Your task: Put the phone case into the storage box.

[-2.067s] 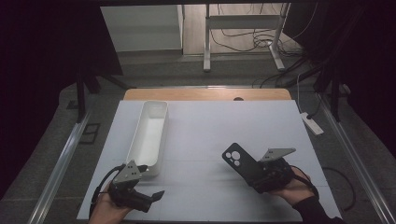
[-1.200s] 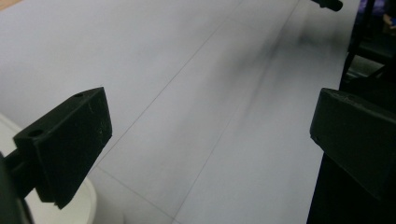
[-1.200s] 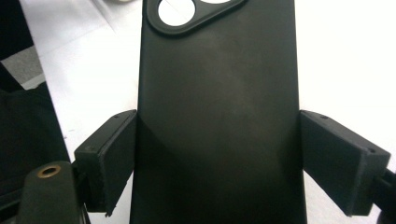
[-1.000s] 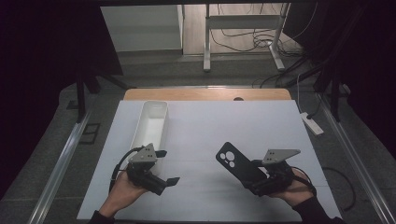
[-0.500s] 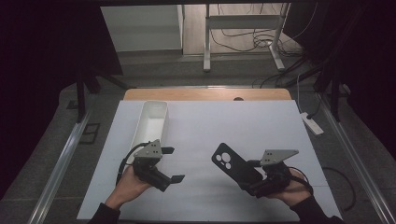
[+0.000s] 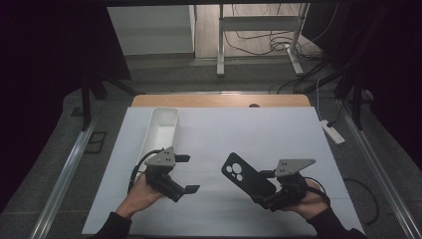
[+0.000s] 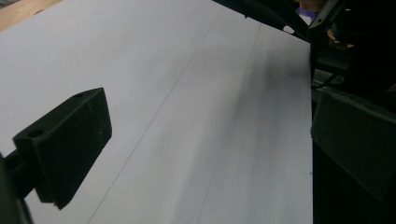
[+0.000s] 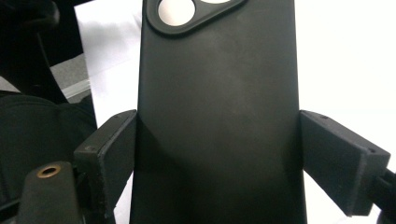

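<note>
The phone case point(image 6: 247, 177) is clamped by the right gripper point(image 6: 269, 191); the left gripper point(image 6: 186, 174), jaws apart beside it, should be closed squarely on its free end.

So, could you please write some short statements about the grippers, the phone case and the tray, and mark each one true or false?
1. The right gripper holds a black phone case between its jaws. True.
2. The left gripper also grips the phone case. False: its jaws are open, with nothing between them, and it is apart from the case.
3. A long white tray lies on the left part of the white table, beyond the left gripper. True.
4. The phone case lies inside the tray. False: it is in the right gripper, far from the tray.
5. The round camera cut-outs are at the end of the case that points away from the right gripper. True.
</note>
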Tool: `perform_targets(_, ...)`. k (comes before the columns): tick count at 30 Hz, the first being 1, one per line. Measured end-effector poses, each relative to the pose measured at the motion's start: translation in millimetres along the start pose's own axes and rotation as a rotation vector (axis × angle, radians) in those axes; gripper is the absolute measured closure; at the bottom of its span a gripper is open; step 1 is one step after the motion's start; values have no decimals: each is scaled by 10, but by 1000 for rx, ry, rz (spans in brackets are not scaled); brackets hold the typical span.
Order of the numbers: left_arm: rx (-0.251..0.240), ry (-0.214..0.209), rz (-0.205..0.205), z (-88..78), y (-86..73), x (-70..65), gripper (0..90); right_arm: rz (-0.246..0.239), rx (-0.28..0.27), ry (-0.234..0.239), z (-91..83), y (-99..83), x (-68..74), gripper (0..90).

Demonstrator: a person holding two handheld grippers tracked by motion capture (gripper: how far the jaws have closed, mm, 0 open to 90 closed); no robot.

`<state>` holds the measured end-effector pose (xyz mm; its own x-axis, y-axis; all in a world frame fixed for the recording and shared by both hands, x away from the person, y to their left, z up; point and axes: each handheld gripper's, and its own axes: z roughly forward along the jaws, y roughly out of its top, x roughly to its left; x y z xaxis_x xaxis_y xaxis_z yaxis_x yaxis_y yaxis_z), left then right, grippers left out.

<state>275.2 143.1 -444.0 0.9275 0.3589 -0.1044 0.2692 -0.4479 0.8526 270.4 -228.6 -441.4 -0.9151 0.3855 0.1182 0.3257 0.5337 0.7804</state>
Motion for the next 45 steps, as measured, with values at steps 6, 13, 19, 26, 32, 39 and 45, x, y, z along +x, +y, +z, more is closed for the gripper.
perform_targets(6, 7, -26, 28, 83, 38, -9, 0, -15, -14, 20, 15, 45, 21, 153)
perform_targets(13, 1, -62, 42, 137, 69, -1, 0, -40, -21, 43, 50, 79, 56, 153)
perform_targets(19, -17, -95, 40, 153, 80, 42, 0, -53, -20, 61, 90, 106, 79, 153)
perform_targets(26, -53, -140, 58, 156, 121, 73, 0, -69, -24, 81, 130, 150, 111, 153)
perform_targets(32, -87, -188, 71, 166, 160, 62, 0, -82, -38, 105, 172, 201, 148, 153)
perform_targets(39, -98, -235, 90, 208, 153, 6, 0, -95, -40, 125, 197, 221, 188, 153)
perform_targets(45, -105, -281, 87, 261, 161, -15, 0, -105, -33, 133, 230, 230, 207, 153)
